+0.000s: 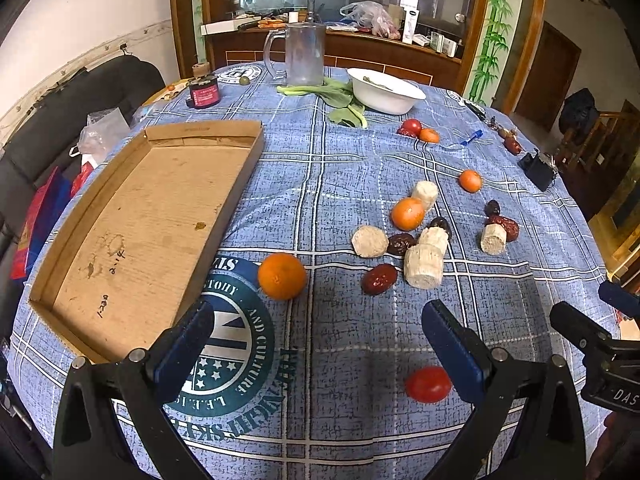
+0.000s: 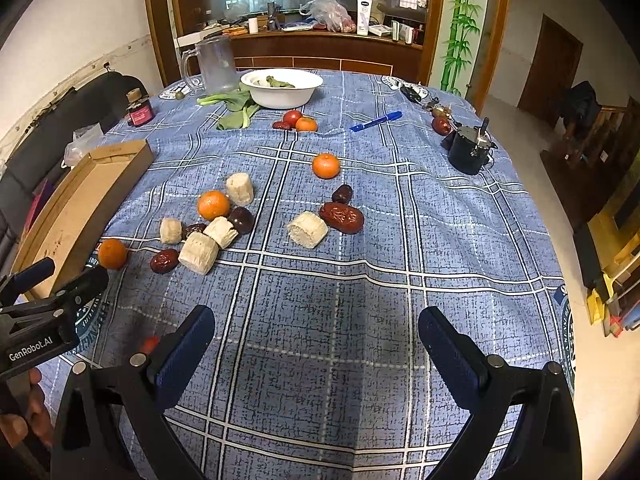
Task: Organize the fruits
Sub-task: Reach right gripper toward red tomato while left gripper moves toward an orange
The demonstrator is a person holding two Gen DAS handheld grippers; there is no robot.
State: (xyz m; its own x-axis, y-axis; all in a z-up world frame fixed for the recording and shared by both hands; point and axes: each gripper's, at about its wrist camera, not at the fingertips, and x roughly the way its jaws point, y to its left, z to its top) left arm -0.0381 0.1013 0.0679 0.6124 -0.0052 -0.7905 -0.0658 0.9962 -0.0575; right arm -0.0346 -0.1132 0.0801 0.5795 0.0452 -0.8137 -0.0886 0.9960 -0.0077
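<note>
Hovering above a blue plaid woven tablecloth (image 1: 340,184), the left gripper (image 1: 318,354) has its blue-padded fingers spread wide and holds nothing; the right gripper (image 2: 316,354) is likewise spread and empty. Nearest, a glossy red cherry tomato (image 1: 428,384) lies just inside the left gripper's right finger. Beyond it sits a round, dimpled mandarin (image 1: 282,276), just beside the shallow, stained cardboard tray (image 1: 132,236) on the left. Farther on, a loose cluster: pale, fibrous cylindrical chunks (image 2: 199,253), wrinkled dark-red jujubes (image 2: 342,217) and another mandarin (image 2: 213,205), some touching. A lone mandarin (image 2: 326,165) rests well apart behind them. Farther still, a red tomato (image 2: 292,117) touches a small mandarin (image 2: 306,124), near a blue pen (image 2: 376,121). At the far edge stand a smooth white bowl (image 2: 282,96), leafy greens (image 2: 236,108) and a clear plastic pitcher (image 2: 214,62).
</note>
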